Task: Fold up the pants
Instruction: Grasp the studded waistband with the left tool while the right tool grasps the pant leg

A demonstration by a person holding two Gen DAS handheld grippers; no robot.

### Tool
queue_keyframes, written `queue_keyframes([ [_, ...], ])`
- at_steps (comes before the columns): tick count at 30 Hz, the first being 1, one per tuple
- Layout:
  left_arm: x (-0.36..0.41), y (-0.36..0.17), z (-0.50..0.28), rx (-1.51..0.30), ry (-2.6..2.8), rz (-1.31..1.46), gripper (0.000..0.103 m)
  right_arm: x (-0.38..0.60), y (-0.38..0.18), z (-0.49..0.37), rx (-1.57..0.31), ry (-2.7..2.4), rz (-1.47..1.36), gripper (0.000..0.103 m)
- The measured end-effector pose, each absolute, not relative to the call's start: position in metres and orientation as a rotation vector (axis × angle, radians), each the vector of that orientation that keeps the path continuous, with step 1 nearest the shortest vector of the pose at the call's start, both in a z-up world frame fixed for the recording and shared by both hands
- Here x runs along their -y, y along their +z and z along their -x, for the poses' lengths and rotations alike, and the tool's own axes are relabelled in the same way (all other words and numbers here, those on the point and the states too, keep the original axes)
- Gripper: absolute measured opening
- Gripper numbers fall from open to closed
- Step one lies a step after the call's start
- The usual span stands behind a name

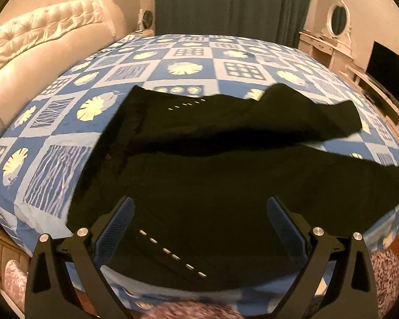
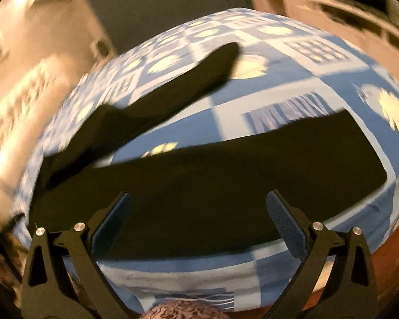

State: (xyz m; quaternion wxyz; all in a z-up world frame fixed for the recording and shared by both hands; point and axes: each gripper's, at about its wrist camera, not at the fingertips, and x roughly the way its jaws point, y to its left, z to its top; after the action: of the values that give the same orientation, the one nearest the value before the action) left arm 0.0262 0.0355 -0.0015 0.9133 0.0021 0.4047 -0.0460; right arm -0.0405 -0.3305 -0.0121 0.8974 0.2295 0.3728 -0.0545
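Observation:
Black pants point(image 1: 199, 175) lie spread on the bed, waist end to the left, two legs running right and apart. A row of small silver studs point(image 1: 170, 252) shows on the near side. My left gripper point(image 1: 199, 212) is open and empty, held above the near upper part of the pants. In the right wrist view, which is blurred, the pants point(image 2: 212, 180) show as a near leg across the middle and a far leg point(image 2: 173, 85) angling up and away. My right gripper point(image 2: 198, 207) is open and empty above the near leg.
The bed has a blue and white patterned sheet point(image 1: 53, 164). A tufted cream headboard point(image 1: 40, 40) stands at the left. A dark curtain point(image 1: 226, 2), a dresser with oval mirror point(image 1: 337, 24) and a dark screen point(image 1: 391, 77) stand beyond. A patterned rug point(image 1: 385, 271) lies below the bed's near edge.

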Motion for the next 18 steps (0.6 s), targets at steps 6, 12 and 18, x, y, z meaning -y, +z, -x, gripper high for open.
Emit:
queue_keyframes([
  [6, -0.086, 0.005, -0.072, -0.846, -0.115, 0.076, 0.099, 0.355, 0.003, 0.012, -0.736, -0.039, -0.528, 0.101],
  [12, -0.130, -0.011, -0.155, -0.957, -0.128, 0.074, 0.099, 0.307, 0.016, -0.067, -0.788, 0.131, -0.353, 0.101],
  [18, -0.162, -0.030, -0.238, -1.022, -0.113, 0.079, 0.099, 0.246, 0.017, -0.142, -0.822, 0.256, -0.291, 0.101],
])
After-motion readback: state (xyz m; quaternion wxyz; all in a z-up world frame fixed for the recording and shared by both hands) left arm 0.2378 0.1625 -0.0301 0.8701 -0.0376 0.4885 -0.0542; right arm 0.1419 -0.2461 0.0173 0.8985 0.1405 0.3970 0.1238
